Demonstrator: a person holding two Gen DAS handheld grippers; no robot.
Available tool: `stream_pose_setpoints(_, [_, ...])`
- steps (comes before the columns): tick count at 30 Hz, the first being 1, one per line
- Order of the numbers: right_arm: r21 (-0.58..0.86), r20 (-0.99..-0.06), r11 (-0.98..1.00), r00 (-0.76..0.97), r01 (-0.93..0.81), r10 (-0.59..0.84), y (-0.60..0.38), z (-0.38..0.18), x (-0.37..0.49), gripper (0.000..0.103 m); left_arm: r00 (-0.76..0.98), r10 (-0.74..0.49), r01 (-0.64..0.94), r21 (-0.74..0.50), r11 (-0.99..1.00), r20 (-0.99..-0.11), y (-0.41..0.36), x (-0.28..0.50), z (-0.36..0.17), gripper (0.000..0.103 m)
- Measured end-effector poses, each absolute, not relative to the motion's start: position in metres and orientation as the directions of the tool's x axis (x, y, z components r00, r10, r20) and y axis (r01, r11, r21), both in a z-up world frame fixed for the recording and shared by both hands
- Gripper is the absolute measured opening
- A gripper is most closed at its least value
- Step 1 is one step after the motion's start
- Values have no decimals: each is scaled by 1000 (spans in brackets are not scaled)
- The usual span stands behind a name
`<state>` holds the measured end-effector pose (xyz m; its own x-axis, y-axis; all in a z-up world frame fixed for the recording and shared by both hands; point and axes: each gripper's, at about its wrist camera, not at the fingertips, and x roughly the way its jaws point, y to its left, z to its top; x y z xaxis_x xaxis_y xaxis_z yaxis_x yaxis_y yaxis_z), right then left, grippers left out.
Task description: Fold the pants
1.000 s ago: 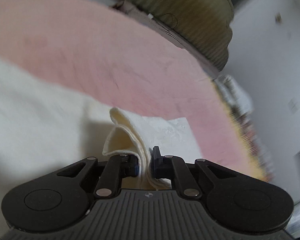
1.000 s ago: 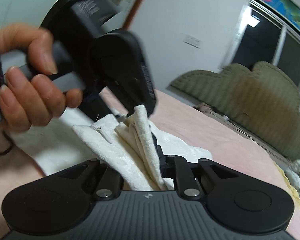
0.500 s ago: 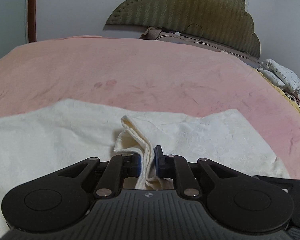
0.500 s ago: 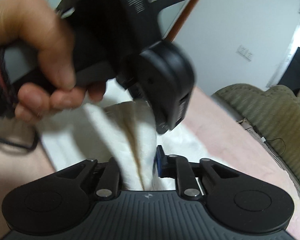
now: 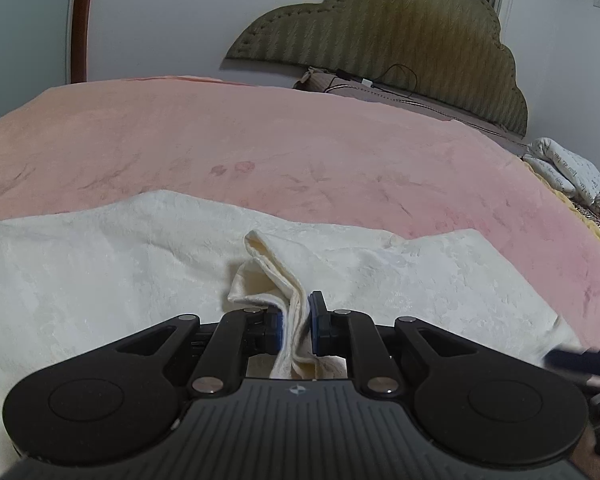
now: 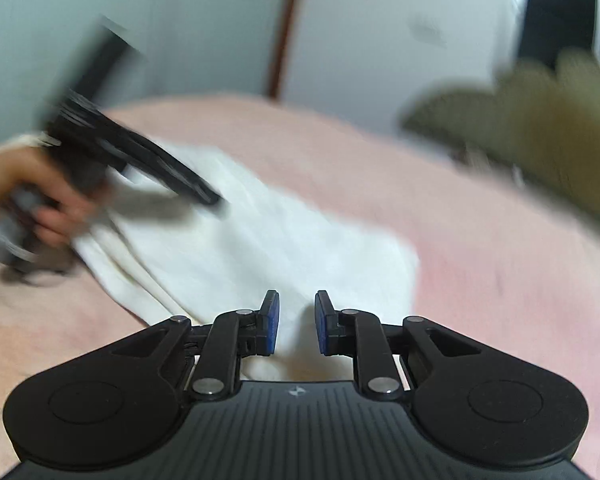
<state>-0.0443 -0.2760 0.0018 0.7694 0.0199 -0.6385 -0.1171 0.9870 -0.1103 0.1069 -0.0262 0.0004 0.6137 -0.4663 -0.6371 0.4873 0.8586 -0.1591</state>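
Note:
The cream-white pants [image 5: 100,264] lie folded on the pink bedspread [image 5: 300,148]. My left gripper [image 5: 296,326] is shut on a raised fold of the pants' edge [image 5: 268,264], low over the cloth. In the right wrist view the pants [image 6: 260,248] spread ahead, blurred. My right gripper [image 6: 296,322] is open with nothing between its blue pads, just above the pants' near edge. The left gripper and the hand holding it [image 6: 112,176] show at the left of that view, over the pants.
An olive padded headboard [image 5: 400,52] stands at the far side of the bed. A white patterned pillow or bundle [image 5: 568,172] lies at the right edge. A dark cable [image 5: 396,80] runs along the headboard's base. White walls and a brown door frame [image 5: 80,20] lie behind.
My right gripper has let go of the pants' edge and opened, and it has pulled away from the left gripper. The left gripper has lowered its held fold onto the spread pants.

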Motion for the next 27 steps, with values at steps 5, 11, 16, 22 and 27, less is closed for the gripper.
stream_pose_setpoints(5, [-105, -605, 982, 794, -154, 60, -257, 1, -49, 19, 600, -459, 487, -156, 859, -656, -25, 109, 4, 17])
stream_pose_setpoints(11, [-162, -559, 940, 813, -299, 162, -206, 9, -39, 19, 689, -336, 374, -81, 924, -642, 4, 96, 24, 49])
stream_pose_setpoints(16, [-177, -582, 907, 784, -382, 216, -179, -3, -30, 19, 699, -281, 303, -84, 949, -658, 37, 83, 42, 49])
stream_pose_setpoints(22, [-313, -564, 872, 813, -375, 147, -156, -11, -24, 19, 545, -538, 341, -416, 843, -643, 61, 60, 50, 50])
stream_pose_setpoints(27, [-393, -565, 828, 815, -399, 125, -146, -19, -25, 18, 446, -614, 308, -533, 788, -651, 59, 54, 42, 52])
